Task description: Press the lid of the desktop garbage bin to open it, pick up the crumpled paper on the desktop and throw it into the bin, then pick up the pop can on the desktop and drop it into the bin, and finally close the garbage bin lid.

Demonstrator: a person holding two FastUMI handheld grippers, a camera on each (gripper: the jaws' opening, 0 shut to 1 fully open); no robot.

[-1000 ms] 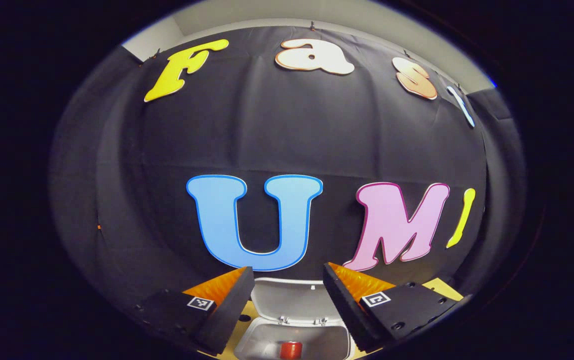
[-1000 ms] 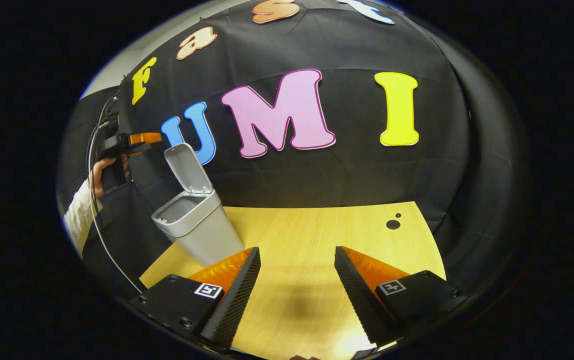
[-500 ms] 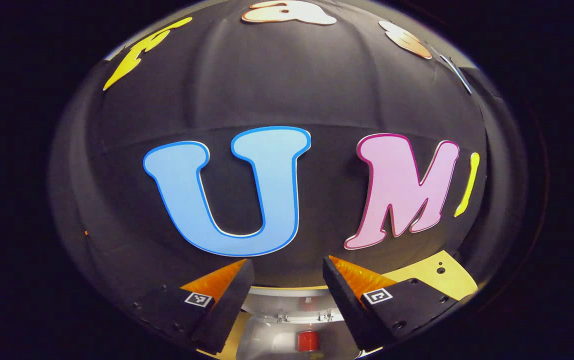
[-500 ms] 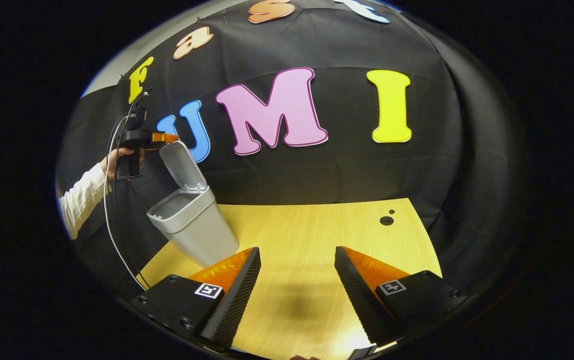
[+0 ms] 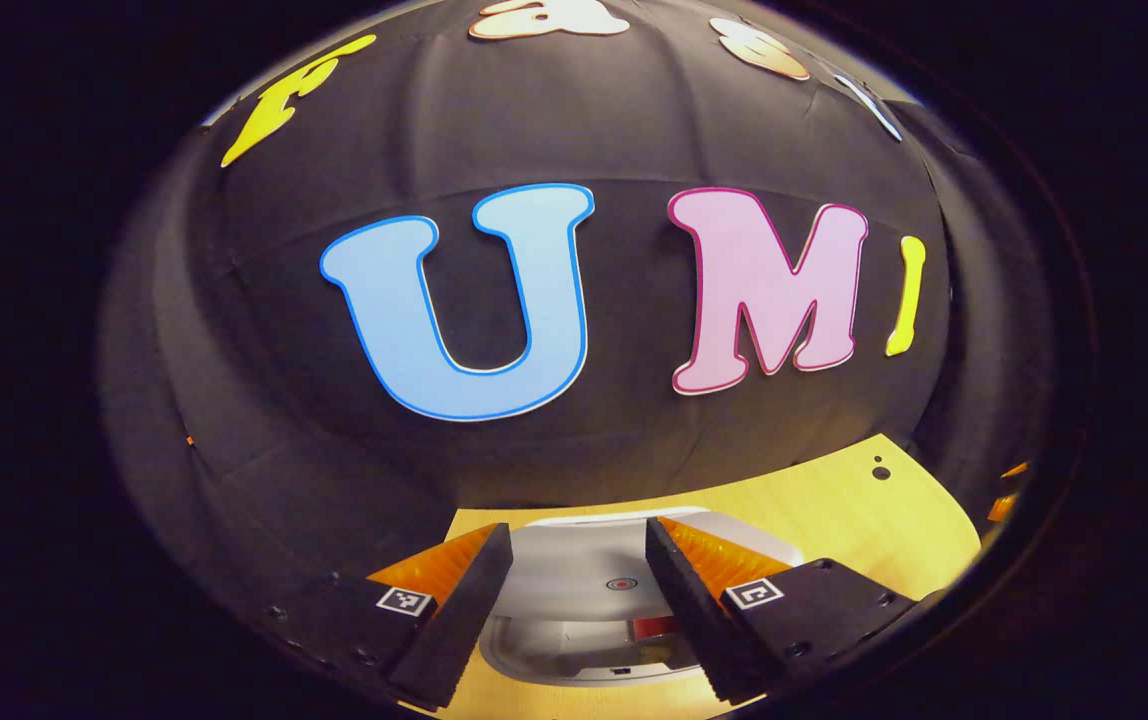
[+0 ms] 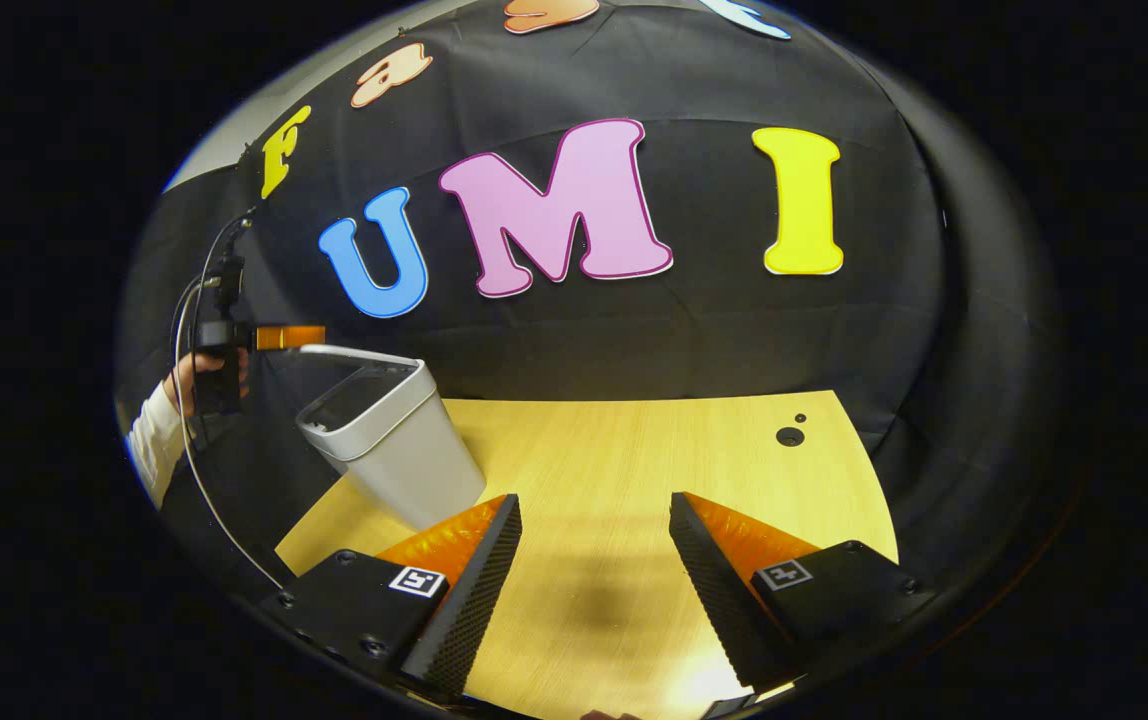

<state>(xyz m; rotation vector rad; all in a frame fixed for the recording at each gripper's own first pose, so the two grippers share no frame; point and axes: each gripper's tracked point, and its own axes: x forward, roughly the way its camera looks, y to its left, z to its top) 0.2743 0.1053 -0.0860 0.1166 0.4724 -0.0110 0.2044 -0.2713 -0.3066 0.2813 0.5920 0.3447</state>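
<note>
My left gripper [image 5: 574, 590] and right gripper [image 6: 589, 590] both have wedge fingers with ridged inner faces, on black blocks with screws and a small square marker each. Farther off, I see a white sleeve [image 6: 146, 440] and a cable [image 6: 196, 470] hanging below.

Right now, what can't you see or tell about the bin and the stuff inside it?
- Left gripper view: the can is just a red sliver; the lid covers the rest.
- Left gripper view: the crumpled paper can't be made out under the lid.
- Right gripper view: the bin is seen side-on, so its wall hides the inside.
- Right gripper view: the left gripper sits at the lid, too small to tell if it touches.
</note>
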